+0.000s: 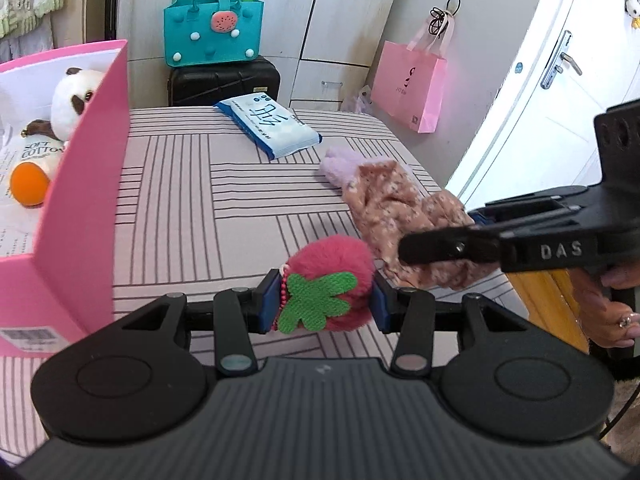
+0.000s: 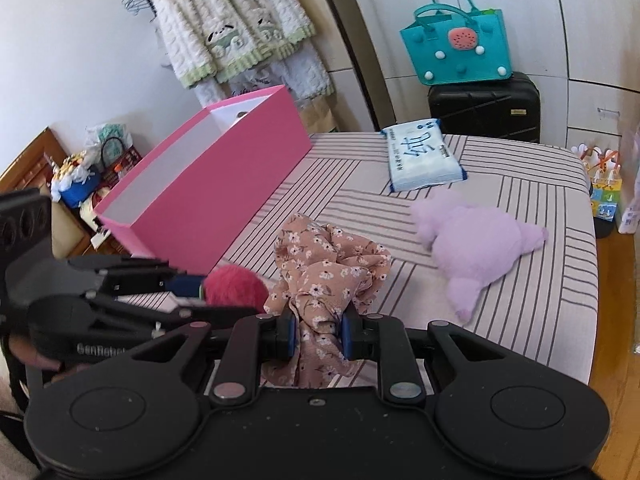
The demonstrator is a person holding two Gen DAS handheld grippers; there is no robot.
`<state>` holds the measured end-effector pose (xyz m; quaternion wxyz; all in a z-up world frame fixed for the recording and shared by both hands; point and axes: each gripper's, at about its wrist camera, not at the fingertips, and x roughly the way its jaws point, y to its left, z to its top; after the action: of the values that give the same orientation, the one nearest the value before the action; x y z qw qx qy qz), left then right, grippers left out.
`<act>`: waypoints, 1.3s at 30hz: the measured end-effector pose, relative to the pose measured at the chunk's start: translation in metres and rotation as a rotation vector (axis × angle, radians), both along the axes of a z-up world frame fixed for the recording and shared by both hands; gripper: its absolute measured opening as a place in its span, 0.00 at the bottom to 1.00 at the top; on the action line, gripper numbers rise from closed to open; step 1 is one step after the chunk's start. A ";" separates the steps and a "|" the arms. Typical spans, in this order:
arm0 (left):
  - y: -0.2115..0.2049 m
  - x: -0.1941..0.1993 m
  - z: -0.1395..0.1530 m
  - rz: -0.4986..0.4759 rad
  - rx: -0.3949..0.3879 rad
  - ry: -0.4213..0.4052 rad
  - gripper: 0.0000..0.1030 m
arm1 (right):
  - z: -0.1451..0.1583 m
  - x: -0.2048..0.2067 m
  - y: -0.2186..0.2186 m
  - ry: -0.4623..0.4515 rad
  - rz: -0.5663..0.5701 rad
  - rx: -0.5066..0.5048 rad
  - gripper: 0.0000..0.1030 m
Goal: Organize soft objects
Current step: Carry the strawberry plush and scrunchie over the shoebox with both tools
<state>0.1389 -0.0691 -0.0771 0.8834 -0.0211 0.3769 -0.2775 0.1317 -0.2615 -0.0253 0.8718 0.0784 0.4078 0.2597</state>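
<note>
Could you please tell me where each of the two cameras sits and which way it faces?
Left wrist: sits behind the left tongs, looking down across the striped bed; they clamp a strawberry plush; the right tongs and a hand show at right.
Right wrist: sits behind the right tongs, which clamp a floral cloth, facing the bed and pink box; the left tongs show at left.
Shared: bed, box, wipes pack, teal bag, purple plush.

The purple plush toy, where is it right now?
In the right wrist view the purple plush lies on the striped bed, right of the floral cloth and just in front of the wipes pack.
</note>
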 end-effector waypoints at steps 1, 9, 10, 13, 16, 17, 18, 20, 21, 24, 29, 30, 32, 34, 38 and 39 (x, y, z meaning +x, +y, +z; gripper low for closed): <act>0.002 -0.001 0.002 0.000 0.001 0.004 0.43 | 0.002 -0.002 0.002 -0.001 0.004 -0.004 0.24; 0.028 -0.012 0.031 -0.045 0.008 0.019 0.43 | 0.035 -0.020 0.007 -0.053 0.048 -0.040 0.25; 0.033 -0.014 0.036 -0.048 0.007 0.011 0.43 | 0.040 -0.021 0.009 -0.056 0.055 -0.043 0.25; 0.047 -0.025 0.051 -0.049 -0.005 -0.053 0.43 | 0.053 -0.022 0.014 -0.086 0.065 -0.059 0.26; 0.062 -0.039 0.063 -0.046 -0.007 -0.127 0.43 | 0.068 -0.024 0.018 -0.139 0.064 -0.052 0.26; 0.067 -0.041 0.066 -0.044 -0.012 -0.133 0.43 | 0.072 -0.024 0.020 -0.153 0.065 -0.048 0.26; 0.071 -0.041 0.068 -0.044 -0.018 -0.135 0.43 | 0.075 -0.023 0.023 -0.162 0.067 -0.047 0.26; 0.082 -0.038 0.072 -0.030 -0.019 -0.130 0.43 | 0.078 -0.021 0.032 -0.175 0.080 -0.049 0.27; 0.088 -0.036 0.073 -0.022 -0.016 -0.129 0.43 | 0.079 -0.019 0.037 -0.178 0.090 -0.050 0.27; 0.105 -0.031 0.078 0.012 -0.001 -0.142 0.43 | 0.080 -0.015 0.053 -0.186 0.131 -0.050 0.27; 0.133 -0.034 0.090 0.036 -0.024 -0.220 0.43 | 0.083 -0.005 0.087 -0.218 0.210 -0.035 0.27; 0.138 -0.033 0.092 0.047 -0.017 -0.233 0.43 | 0.084 -0.003 0.095 -0.227 0.223 -0.033 0.27; 0.144 -0.027 0.095 0.068 0.007 -0.243 0.43 | 0.088 0.005 0.108 -0.245 0.249 -0.031 0.27; 0.149 -0.018 0.094 0.088 0.039 -0.242 0.43 | 0.092 0.014 0.123 -0.265 0.282 -0.037 0.27; 0.156 0.008 0.087 0.118 0.133 -0.204 0.43 | 0.091 0.035 0.155 -0.315 0.334 -0.089 0.27; 0.157 0.018 0.083 0.130 0.177 -0.181 0.43 | 0.089 0.039 0.162 -0.337 0.351 -0.118 0.27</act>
<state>0.1573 0.0881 0.0056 0.9284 0.0577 0.3164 -0.1859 0.1707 -0.0992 0.0640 0.8720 -0.0889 0.2785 0.3926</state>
